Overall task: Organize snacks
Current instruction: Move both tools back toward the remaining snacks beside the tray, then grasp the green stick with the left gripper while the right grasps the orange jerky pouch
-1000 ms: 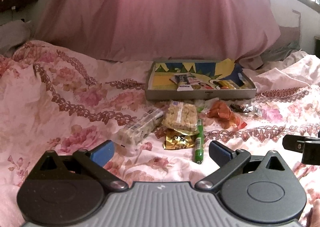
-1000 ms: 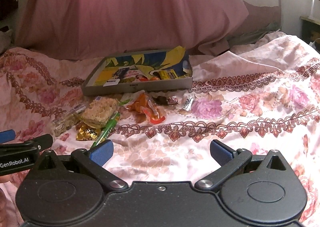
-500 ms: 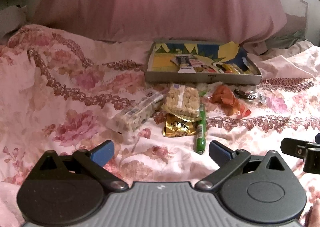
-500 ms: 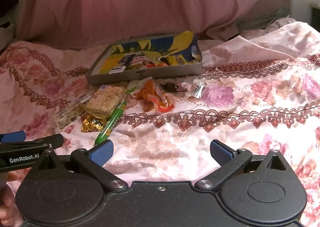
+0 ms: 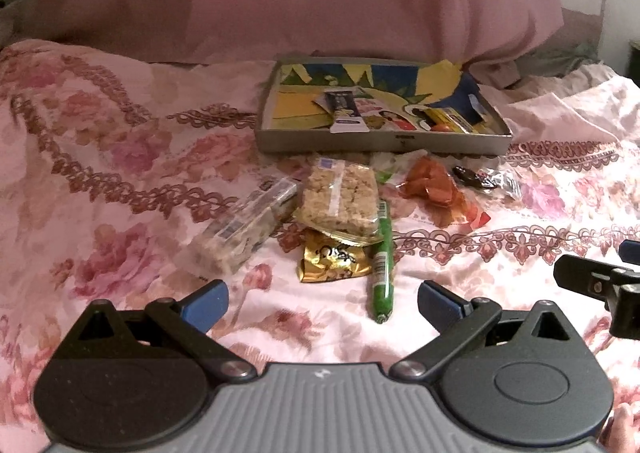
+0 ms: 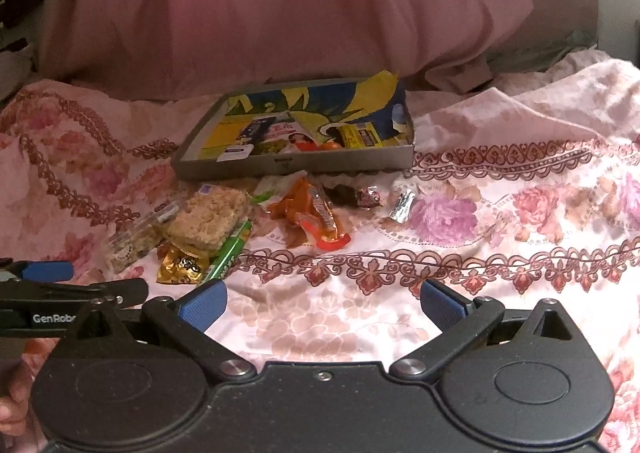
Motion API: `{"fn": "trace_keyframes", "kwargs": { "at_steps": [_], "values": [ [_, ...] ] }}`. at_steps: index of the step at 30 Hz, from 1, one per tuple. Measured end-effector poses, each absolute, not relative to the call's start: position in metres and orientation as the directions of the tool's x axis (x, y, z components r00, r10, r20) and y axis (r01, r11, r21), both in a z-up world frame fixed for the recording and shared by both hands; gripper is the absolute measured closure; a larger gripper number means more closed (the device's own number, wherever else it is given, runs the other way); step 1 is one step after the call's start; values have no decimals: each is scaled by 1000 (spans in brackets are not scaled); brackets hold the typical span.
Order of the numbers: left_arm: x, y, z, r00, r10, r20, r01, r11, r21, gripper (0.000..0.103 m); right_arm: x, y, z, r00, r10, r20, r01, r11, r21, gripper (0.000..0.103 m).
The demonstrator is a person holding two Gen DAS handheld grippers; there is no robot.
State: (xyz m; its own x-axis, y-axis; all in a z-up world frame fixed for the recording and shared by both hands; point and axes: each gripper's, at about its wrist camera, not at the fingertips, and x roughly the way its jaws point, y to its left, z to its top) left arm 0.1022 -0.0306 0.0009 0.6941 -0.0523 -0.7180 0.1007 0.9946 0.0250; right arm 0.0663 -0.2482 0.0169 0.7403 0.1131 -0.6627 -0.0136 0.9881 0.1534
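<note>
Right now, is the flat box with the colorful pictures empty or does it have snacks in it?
Not empty. The box already holds a few wrapped snacks; most snacks lie outside on the bedspread.
</note>
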Motion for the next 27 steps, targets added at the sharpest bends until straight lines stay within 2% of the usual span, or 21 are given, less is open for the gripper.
{"fn": "trace_keyframes", "kwargs": {
  "at_steps": [5,10,14,21,23,27],
  "values": [
    [116,-39,3,691,-67,-720,172,982,73,0,74,-251,14,733,110,-671,-8,988,153,1],
    [133,-49,-2,683,-86,-725,227,969,98,0,86,-251,19,745,118,-656,-79,993,88,1],
    [140,-55,-16,673,-132,-728,262,963,68,0,103,-261,20,755,122,-644,-121,992,46,1],
    [150,-60,-36,650,-165,-742,316,947,65,0,145,-276,0,701,238,-672,-205,970,130,1],
    [154,-60,-39,638,-190,-746,325,945,37,0,155,-276,-5,686,275,-674,-226,960,163,1],
    [162,-57,-46,602,-237,-762,332,943,-31,2,167,-267,-10,692,292,-661,-270,953,138,1]
  ]
}}
